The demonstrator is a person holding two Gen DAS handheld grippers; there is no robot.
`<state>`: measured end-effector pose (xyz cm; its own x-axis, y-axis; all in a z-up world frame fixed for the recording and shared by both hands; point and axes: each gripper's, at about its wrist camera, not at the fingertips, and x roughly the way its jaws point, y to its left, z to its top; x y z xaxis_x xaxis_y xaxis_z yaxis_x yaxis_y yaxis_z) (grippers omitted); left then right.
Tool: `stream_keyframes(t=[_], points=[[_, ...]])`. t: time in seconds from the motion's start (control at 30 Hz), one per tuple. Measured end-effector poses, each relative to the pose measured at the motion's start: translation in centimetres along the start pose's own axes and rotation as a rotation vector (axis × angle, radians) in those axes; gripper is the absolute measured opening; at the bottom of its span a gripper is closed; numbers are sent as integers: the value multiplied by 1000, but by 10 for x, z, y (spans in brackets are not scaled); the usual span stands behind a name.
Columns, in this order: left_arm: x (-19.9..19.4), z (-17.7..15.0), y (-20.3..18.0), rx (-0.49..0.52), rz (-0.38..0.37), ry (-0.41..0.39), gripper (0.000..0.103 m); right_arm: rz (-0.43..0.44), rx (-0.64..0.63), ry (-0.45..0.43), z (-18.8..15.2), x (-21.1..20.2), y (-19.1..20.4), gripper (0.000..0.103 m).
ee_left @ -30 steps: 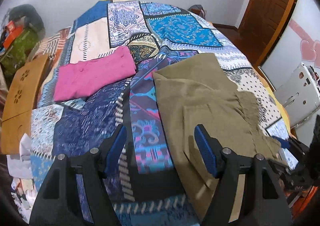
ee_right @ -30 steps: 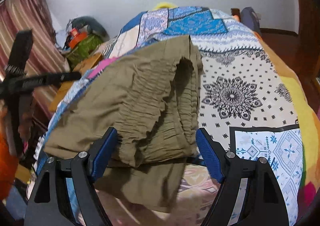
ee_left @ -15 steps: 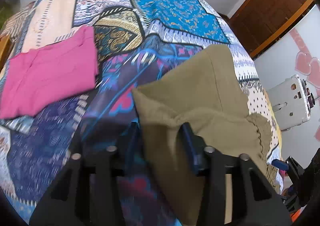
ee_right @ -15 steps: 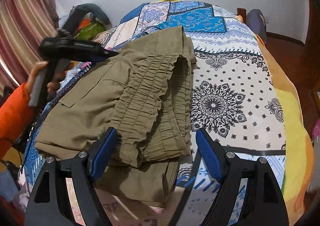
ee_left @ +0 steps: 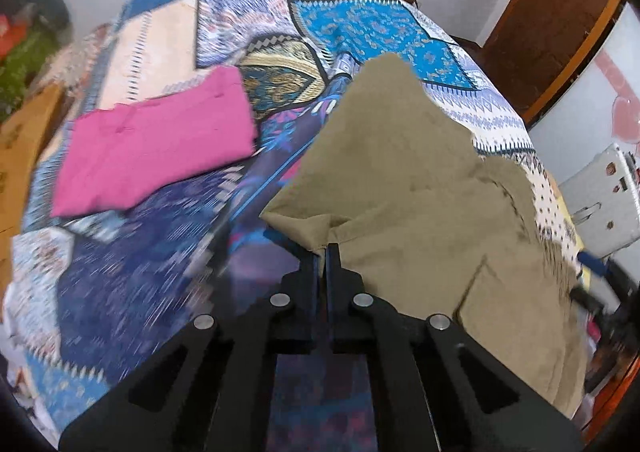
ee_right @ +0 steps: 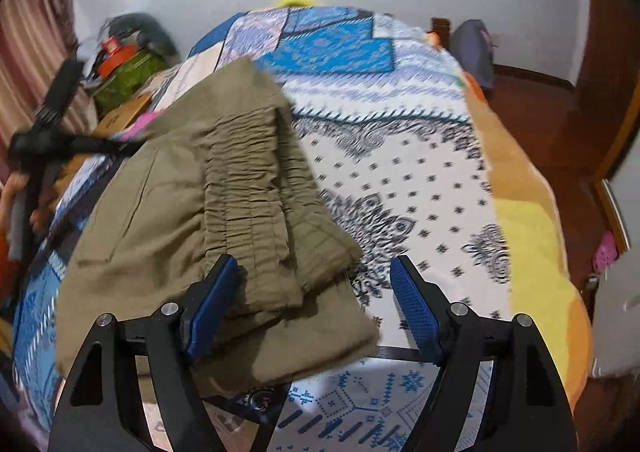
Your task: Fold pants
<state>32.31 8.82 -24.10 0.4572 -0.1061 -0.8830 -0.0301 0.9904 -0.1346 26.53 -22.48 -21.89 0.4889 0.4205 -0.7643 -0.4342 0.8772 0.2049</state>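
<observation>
Olive pants [ee_left: 408, 188] lie partly folded on a patterned bedspread [ee_left: 344, 16]. My left gripper [ee_left: 323, 250] is shut on the pants' left edge, which is pinched and lifted a little. In the right wrist view the pants [ee_right: 192, 188] lie with the gathered waistband on top. My right gripper [ee_right: 316, 284] is open over the pants' near corner, its left finger [ee_right: 218, 300] above the cloth and its right finger [ee_right: 412, 304] over the bedspread [ee_right: 420, 180]. The left gripper also shows in that view [ee_right: 132, 146].
A folded pink garment [ee_left: 156, 140] lies left of the pants. Wooden boards [ee_left: 24, 132] and clutter stand at the bed's left side. A white appliance [ee_left: 600, 196] and a wooden door [ee_left: 552, 20] are on the right.
My left gripper went from open to shut on the pants' left edge and has raised it. My right gripper stayed open and moved closer over the pants' near corner.
</observation>
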Motion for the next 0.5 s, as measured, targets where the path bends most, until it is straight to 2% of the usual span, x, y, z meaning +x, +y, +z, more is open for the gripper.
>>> stream_keyframes(t=[0.23, 0.47, 0.5], points=[[-50, -58, 5, -50, 21, -42, 3, 40, 20, -51, -8, -29, 20, 75], [-83, -106, 2, -85, 22, -72, 3, 97, 16, -28, -29, -30, 47, 75], [-86, -109, 3, -88, 16, -71, 3, 98, 12, -22, -32, -29, 50, 70]])
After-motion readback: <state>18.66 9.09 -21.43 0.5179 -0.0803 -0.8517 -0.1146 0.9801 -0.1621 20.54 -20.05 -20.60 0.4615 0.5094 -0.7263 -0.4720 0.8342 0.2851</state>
